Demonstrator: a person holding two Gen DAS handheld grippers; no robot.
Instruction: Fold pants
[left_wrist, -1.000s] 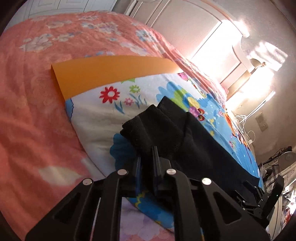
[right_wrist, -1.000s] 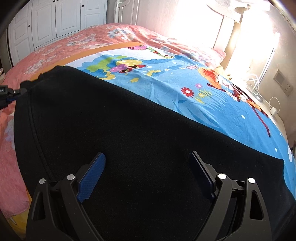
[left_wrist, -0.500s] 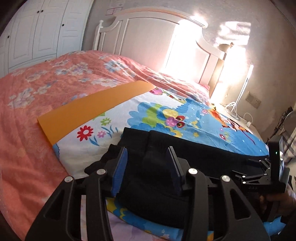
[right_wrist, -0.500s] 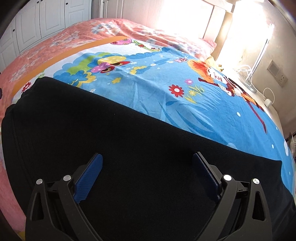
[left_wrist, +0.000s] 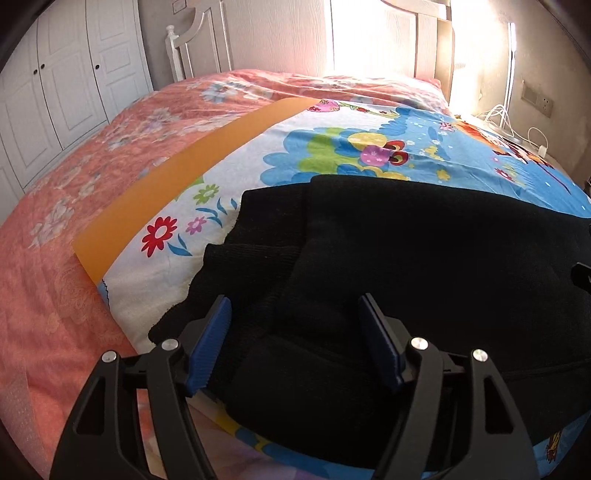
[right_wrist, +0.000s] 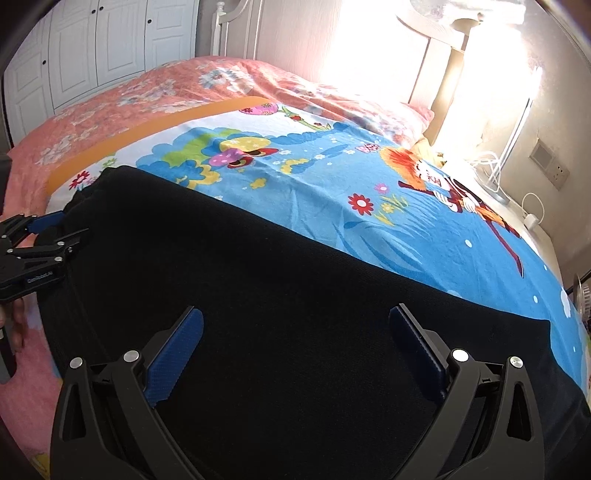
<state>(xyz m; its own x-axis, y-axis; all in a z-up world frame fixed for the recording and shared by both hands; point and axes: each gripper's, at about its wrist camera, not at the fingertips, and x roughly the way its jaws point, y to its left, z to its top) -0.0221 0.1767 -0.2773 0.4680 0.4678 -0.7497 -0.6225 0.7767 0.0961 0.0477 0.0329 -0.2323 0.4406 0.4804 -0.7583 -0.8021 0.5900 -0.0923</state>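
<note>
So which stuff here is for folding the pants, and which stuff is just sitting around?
For the folding:
- black pants, spread on the bed
- left gripper, open
- right gripper, open

Just sitting around:
- cartoon sheet under the pants
- pink flowery bedspread
- white wardrobe
- white cables by the wall socket

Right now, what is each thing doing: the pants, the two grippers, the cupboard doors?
Pants: lying on the bed, spread out, bunched at the left end.
Left gripper: open, fingers on either side of the bunched end, holding nothing.
Right gripper: open, over the flat part, holding nothing.
Cupboard doors: shut.
</note>
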